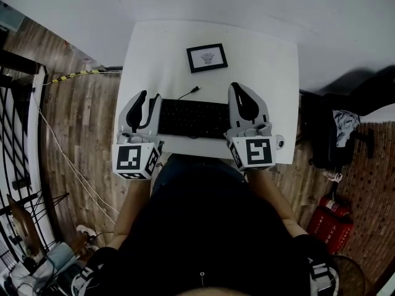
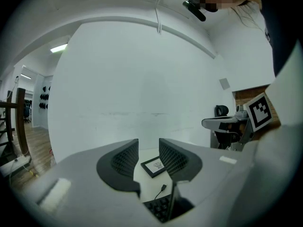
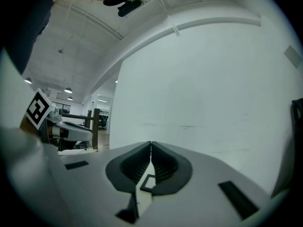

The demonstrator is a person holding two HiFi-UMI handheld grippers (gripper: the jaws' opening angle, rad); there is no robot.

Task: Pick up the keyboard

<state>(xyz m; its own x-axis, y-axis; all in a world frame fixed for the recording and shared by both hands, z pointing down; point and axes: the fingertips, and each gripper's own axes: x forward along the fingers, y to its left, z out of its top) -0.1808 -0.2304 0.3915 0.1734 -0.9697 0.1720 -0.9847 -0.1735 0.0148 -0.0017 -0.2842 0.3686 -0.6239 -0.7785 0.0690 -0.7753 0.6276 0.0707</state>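
Note:
A black keyboard lies across the front of the white table, its loose cable and plug curling toward the back. My left gripper stands open at the keyboard's left end, with nothing between its fingers. In the left gripper view the left gripper shows a clear gap, with the keyboard's corner and the plug low beneath it. My right gripper is shut and empty at the keyboard's right end. The right gripper view shows the right gripper with its pads together.
A small black-framed picture lies on the table behind the keyboard, also seen as the picture past the left jaws. A black railing stands to the left. A dark chair and a red extinguisher are to the right. A white wall rises behind.

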